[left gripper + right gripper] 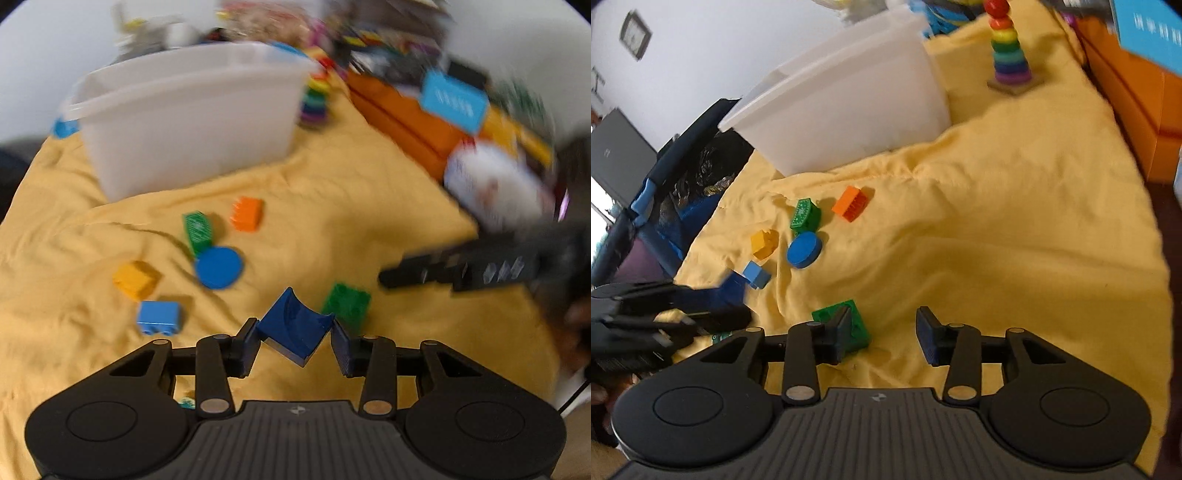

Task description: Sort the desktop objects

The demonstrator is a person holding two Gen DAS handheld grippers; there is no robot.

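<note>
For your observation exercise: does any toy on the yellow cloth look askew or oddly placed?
Yes. The dark blue curved block sits cornerwise between the left gripper pads, one corner pointing down, so the hold looks crooked. On the rumpled yellow cloth, the orange brick lies tipped on its side, studs facing sideways.

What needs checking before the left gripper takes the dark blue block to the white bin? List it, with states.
1. Dark blue curved block between the left gripper's fingers: ok, though gripped by its corners and tilted.
2. White bin upright: ok.
3. Room inside the bin: cannot tell, its interior is hidden.
4. Right gripper open and empty: ok.
5. Right gripper off to the side of the way to the bin: ok.
6. Green block free of the right gripper's finger: cannot tell.
</note>
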